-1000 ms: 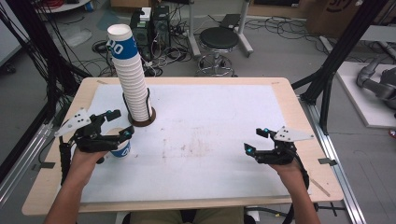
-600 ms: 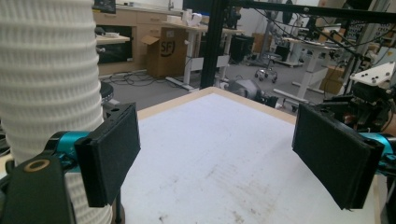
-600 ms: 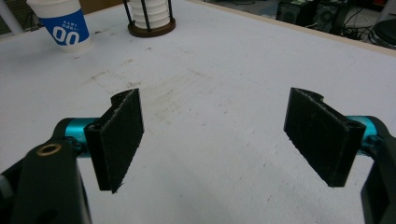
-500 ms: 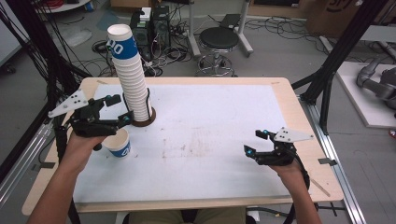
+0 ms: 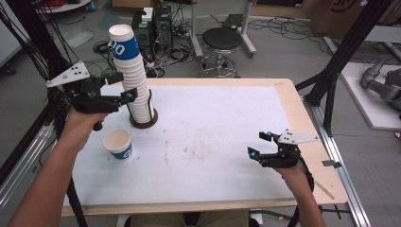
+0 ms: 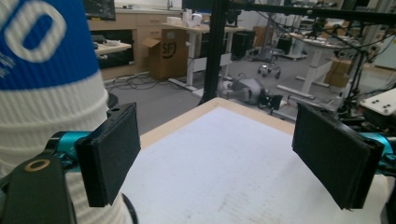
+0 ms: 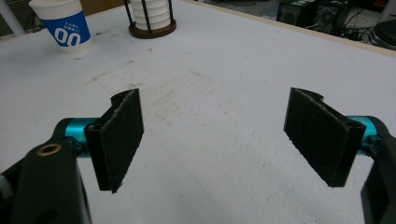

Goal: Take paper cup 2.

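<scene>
While its flat black foam-faced jaws stand spread with nothing between them, the left gripper point(image 5: 124, 97) hangs raised just beside the tall stack of ribbed white paper cups point(image 5: 131, 78), which sits in a round brown wire-post holder point(image 5: 143, 122). A single blue-banded paper cup point(image 5: 118, 144) stands upright on the scuffed white table mat point(image 5: 213, 142) below. Well apart, the right gripper point(image 5: 259, 144) hovers low, jaws likewise spread and empty.

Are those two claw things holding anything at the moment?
No. The left hand-held gripper is open beside the cup stack; the right hand-held gripper is open over the table.
</scene>
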`<state>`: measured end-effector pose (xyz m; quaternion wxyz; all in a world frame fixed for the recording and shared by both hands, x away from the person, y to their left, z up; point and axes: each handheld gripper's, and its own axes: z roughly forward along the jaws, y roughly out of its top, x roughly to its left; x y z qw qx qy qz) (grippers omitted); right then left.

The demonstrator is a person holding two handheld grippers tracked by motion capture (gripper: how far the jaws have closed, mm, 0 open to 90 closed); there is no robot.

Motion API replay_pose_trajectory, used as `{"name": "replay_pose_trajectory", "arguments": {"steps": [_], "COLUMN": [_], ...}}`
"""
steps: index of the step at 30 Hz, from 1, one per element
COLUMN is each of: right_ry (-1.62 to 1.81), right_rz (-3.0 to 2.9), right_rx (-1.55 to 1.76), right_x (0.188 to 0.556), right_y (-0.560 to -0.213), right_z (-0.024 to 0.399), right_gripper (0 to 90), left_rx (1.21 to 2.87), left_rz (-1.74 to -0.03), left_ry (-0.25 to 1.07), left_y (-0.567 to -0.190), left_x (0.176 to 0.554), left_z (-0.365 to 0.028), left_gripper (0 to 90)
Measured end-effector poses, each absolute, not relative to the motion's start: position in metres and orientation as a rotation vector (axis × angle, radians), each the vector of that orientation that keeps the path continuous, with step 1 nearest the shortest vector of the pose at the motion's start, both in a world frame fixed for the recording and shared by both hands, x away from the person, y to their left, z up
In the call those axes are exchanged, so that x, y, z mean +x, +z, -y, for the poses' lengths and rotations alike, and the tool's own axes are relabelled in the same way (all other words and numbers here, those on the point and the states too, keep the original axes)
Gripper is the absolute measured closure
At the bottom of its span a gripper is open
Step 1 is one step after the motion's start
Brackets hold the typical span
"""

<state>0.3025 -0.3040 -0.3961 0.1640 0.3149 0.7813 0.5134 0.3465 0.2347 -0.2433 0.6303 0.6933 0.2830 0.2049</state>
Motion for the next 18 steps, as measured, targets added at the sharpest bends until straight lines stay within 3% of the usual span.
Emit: {"name": "replay_pose_trajectory", "arguments": {"steps": [18], "right_ry": [1.467], "right_rz": [-2.24], "right_rx": [0.899], "right_x": [0.303], "right_y": [-0.397], "right_z": [0.303], "right_gripper": [20.4], "left_rx": [1.62], "left_rz": [-0.806], "left_ry": [0.594], "left_y": [-0.209], "left_x": [0.396], "left_z": [-0.257], "left_gripper": [15.2]}}
